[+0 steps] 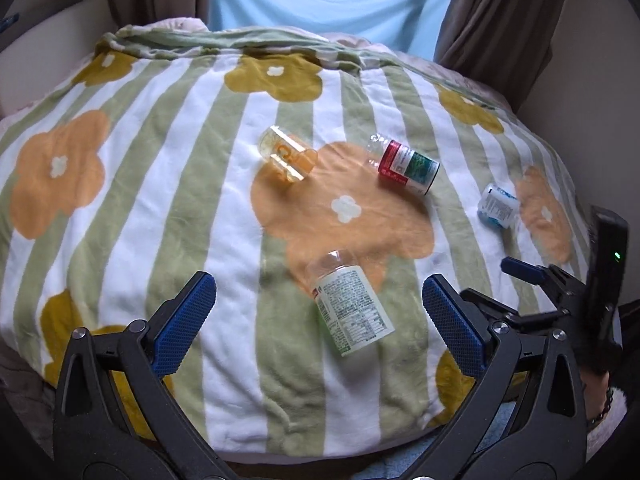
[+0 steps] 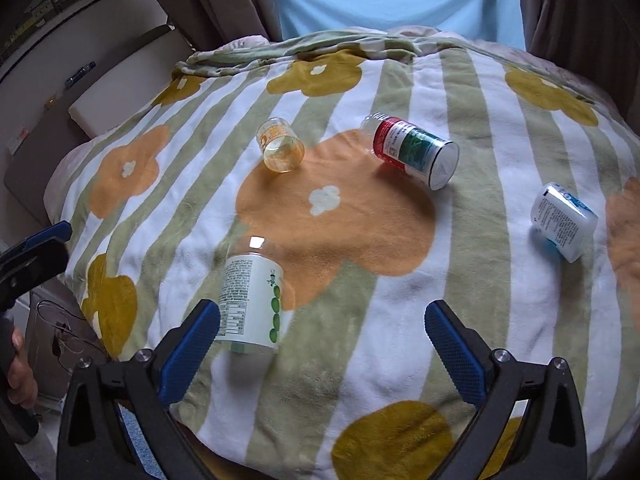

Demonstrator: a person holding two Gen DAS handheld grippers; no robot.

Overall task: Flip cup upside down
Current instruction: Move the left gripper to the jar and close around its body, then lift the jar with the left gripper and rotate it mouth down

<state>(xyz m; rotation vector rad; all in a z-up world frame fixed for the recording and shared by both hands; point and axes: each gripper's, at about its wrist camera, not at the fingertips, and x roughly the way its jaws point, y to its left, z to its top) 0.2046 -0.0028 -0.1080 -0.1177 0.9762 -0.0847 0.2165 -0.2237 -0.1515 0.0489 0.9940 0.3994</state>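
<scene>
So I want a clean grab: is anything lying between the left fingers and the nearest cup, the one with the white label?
Nothing visible does. The white-label cup lies on its side on the blanket, just ahead of the open left gripper. The other three cups lie farther back, apart from it.

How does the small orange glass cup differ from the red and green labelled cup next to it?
The orange cup is short, clear and tinted, with only a small print; the red and green cup is longer and wrapped in a full label. Both lie on their sides on the blanket, untouched.
</scene>
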